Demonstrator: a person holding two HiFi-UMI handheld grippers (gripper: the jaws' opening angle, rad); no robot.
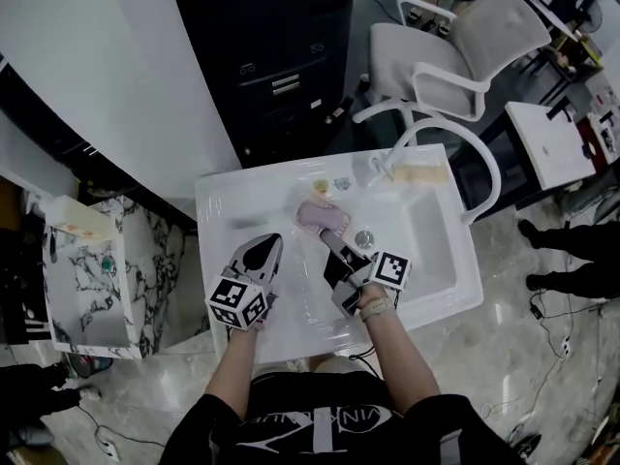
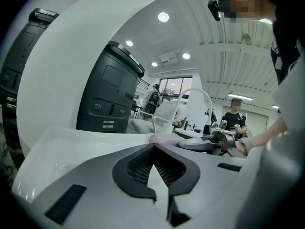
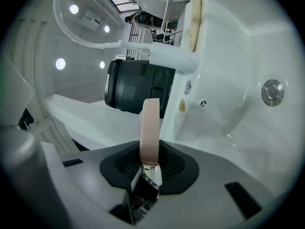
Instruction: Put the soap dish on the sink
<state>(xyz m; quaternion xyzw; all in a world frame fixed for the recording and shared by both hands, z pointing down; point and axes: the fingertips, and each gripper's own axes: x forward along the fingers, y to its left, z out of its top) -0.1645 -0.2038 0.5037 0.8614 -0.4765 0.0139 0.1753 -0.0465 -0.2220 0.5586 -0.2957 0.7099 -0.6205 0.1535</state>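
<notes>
Nearest, the left hand-held gripper [image 1: 266, 250] hovers over the sink [image 1: 219, 200], jaws together and empty. Just beside it, the right hand-held gripper [image 3: 149, 160] pinches the pink soap dish [image 3: 150, 123] by its edge above the sink. This looks like the carrying step. Next it likely must lower the dish onto the rim near the faucet [image 3: 174, 60], then release.

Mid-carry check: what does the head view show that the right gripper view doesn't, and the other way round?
Only the head view: both grippers over the sink, with the left gripper carrying nothing beside the right gripper, and the office chair behind. Only the right gripper view: the soap dish seen edge-on, clamped between its jaws, and the overflow hole in the basin wall. Both: the pink dish, the drain, the faucet and the black cabinet.
</notes>
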